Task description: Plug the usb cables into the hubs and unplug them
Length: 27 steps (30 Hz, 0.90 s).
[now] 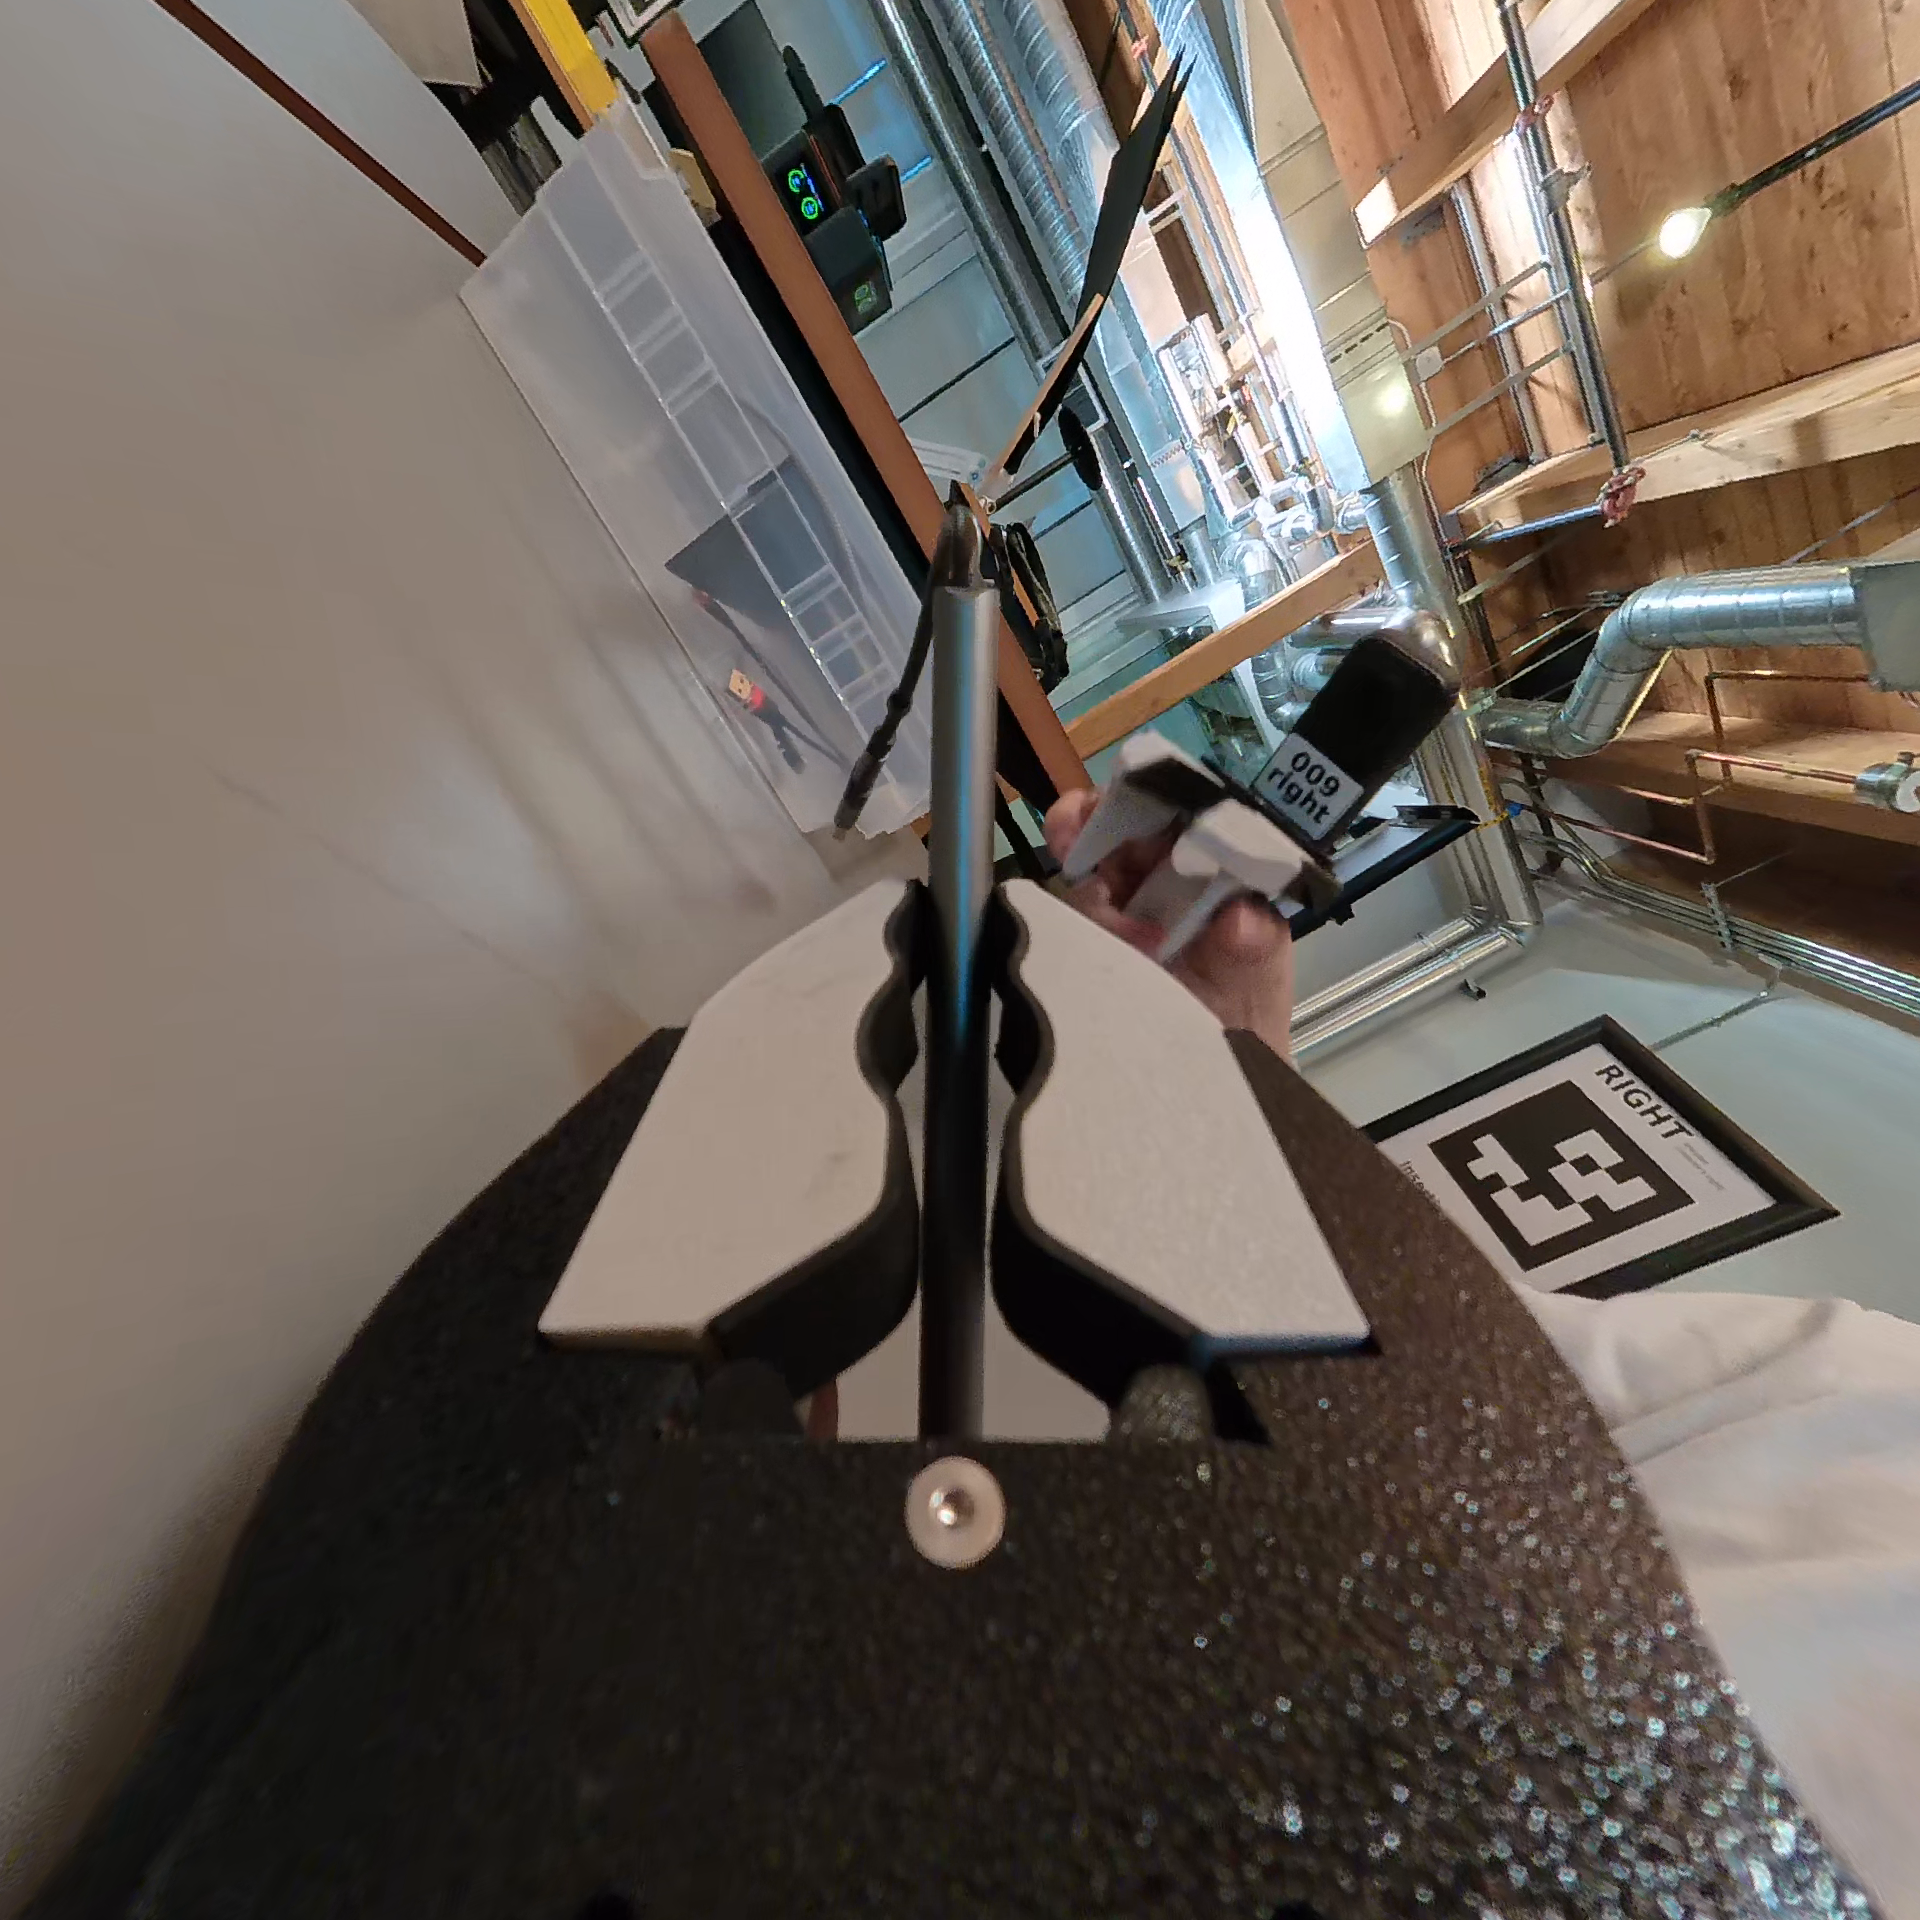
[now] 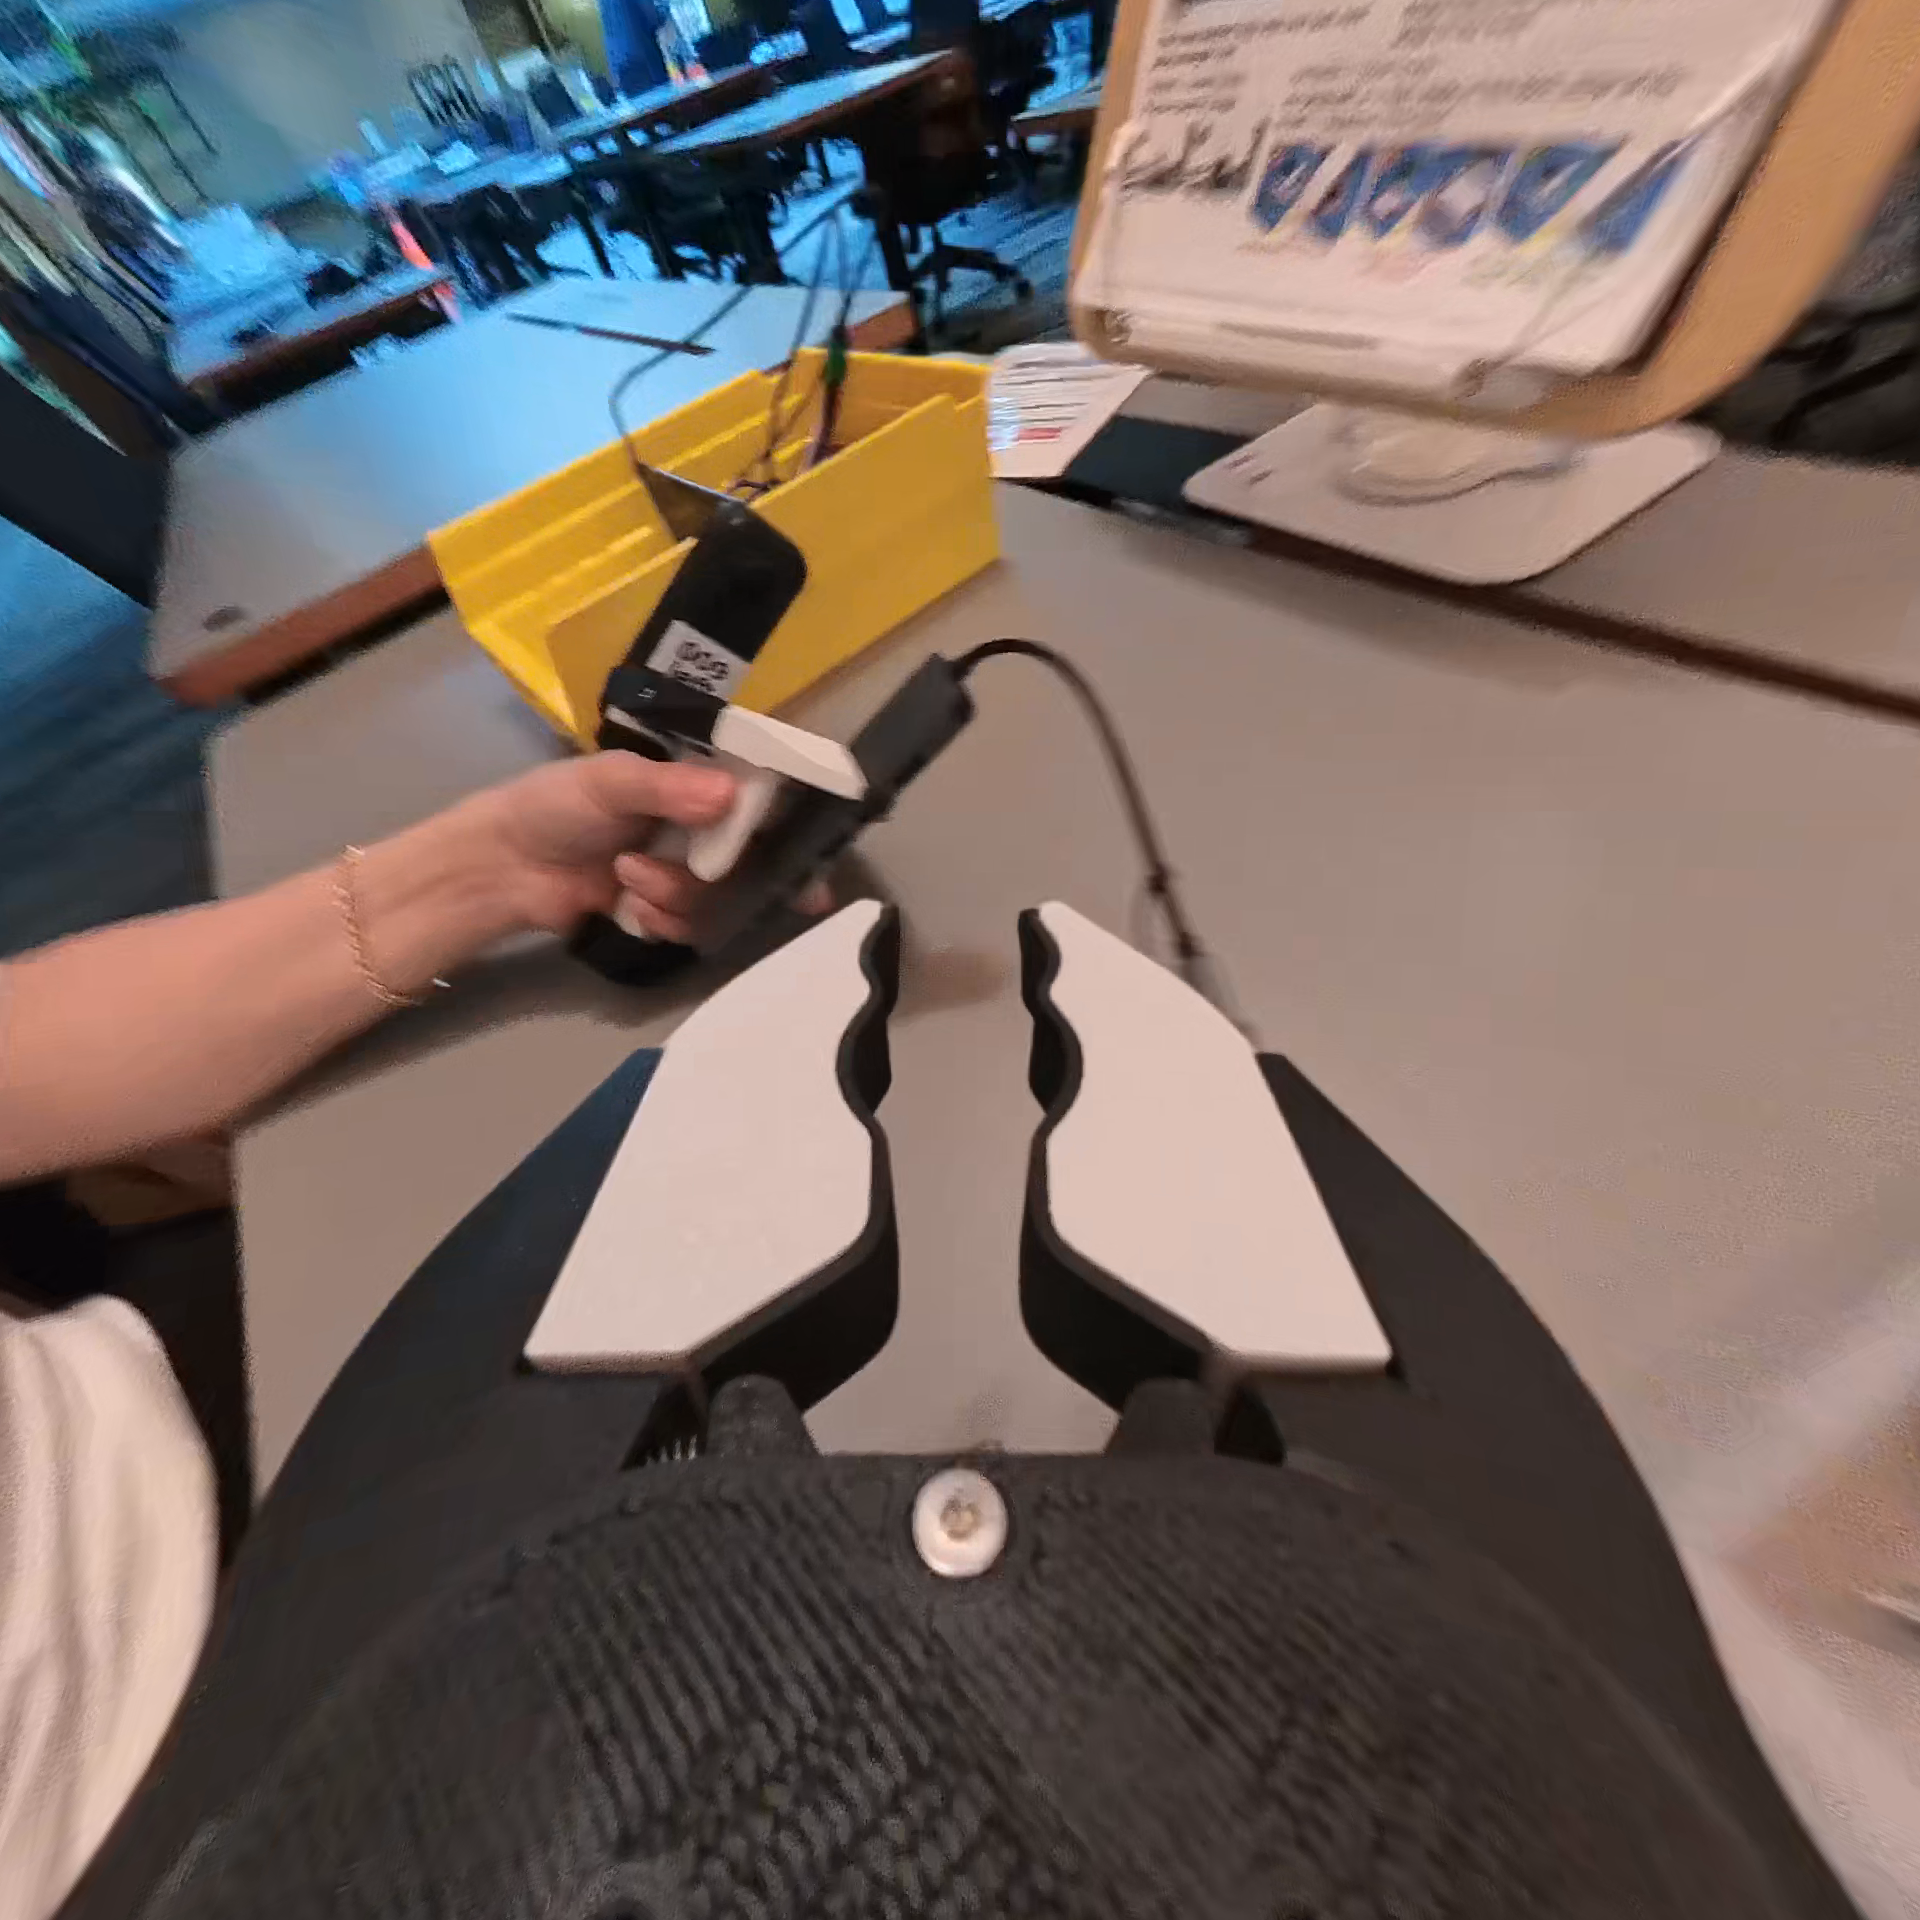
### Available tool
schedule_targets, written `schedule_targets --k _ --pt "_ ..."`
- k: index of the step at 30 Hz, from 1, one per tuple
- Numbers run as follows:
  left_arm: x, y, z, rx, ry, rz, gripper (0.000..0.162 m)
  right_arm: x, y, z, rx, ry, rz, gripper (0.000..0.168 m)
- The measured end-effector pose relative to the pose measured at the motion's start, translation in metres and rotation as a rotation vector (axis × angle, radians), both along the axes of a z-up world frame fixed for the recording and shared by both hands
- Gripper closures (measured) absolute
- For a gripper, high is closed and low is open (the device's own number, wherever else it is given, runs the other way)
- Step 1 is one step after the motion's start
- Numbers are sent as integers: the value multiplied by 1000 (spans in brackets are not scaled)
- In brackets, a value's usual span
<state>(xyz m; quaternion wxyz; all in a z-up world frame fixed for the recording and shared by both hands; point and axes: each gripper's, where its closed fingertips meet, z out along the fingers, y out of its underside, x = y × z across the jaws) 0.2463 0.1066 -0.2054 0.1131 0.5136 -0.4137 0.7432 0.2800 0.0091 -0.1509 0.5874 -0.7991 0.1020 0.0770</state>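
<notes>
The hub (image 1: pixel 954 831), a slim grey bar, is clamped edge-on in the left gripper (image 1: pixel 956 914) and held above the table (image 2: pixel 1455 831). Its own lead (image 2: pixel 1101 748) dangles; apparently nothing is plugged in. The right gripper (image 2: pixel 956 925) is parted and empty, with open tabletop ahead and the yellow bin (image 2: pixel 883 520) of cables beyond.

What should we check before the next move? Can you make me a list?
1. The left tool is shut on the hub: ok.
2. The right tool is open: ok.
3. There are cables to fetch: ok, some sit in the yellow bin.
4. The right tool holds one to plug in: not ok, it is empty.
5. The hub's ports are free: cannot tell, neither view shows them clearly.
</notes>
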Motion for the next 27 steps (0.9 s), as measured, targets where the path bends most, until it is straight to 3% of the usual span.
schedule_targets --k 2,6,10,12,13,17,20,24,27 --pt "-1 -2 3 -4 -20 -6 153 -29 29 -17 1 115 63 142" --pt "-5 -9 9 -24 -64 -57 152 -26 70 -39 14 250 -9 123" --pt "-11 -19 15 -15 -122 -120 152 -23 96 -29 133 398 16 127" --pt "-13 -25 15 4 -136 -144 152 -24 101 -27 152 391 36 141" --pt "-14 -26 16 6 -142 -149 152 -28 102 -23 167 369 72 151" --pt "-16 -26 27 -32 -218 -146 149 -37 98 -5 208 281 128 157" --pt "-7 -17 30 1 -253 -35 128 -16 84 20 196 123 55 157" --pt "-7 -1 40 -31 -312 36 133 69 43 81 162 -136 -188 157" --pt "-9 5 44 -73 -326 35 140 165 -1 112 -66 -471 -431 157"
